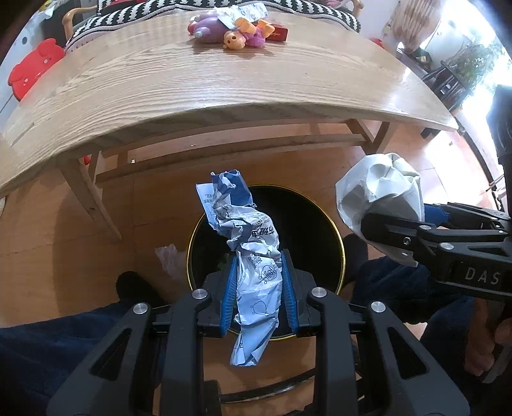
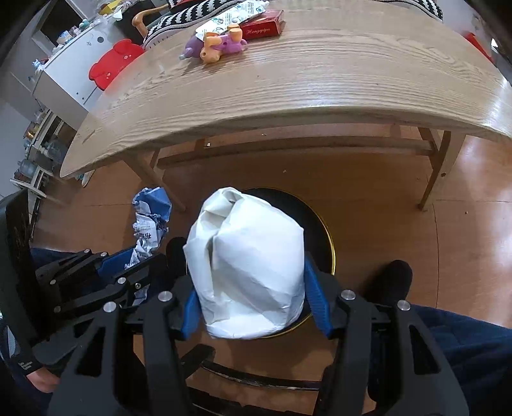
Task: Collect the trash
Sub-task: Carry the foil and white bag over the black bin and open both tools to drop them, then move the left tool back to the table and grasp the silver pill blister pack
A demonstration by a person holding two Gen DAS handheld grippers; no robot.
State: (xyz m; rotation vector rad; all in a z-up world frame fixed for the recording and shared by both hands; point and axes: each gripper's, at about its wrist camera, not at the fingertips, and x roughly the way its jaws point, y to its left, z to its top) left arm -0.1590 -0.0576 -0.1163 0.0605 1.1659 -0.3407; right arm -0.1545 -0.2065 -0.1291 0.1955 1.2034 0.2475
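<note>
My left gripper (image 1: pixel 259 262) is shut on a crumpled blue and white wrapper (image 1: pixel 252 256) and holds it above a round black trash bin with a gold rim (image 1: pixel 320 224) on the floor. My right gripper (image 2: pixel 252 265) is shut on a crumpled white paper wad (image 2: pixel 249 268), also above the bin (image 2: pixel 323 236). The white wad (image 1: pixel 380 195) and right gripper show at the right of the left wrist view. The wrapper (image 2: pixel 150 224) and left gripper show at the left of the right wrist view.
A wooden table (image 1: pixel 192 89) stands beyond the bin, with purple and orange toys (image 1: pixel 230 32), a red box (image 1: pixel 278 32) and a printed packet (image 2: pixel 230 14) on its far side. A red bear-shaped item (image 1: pixel 32 70) and striped cushions lie behind. My legs and feet flank the bin.
</note>
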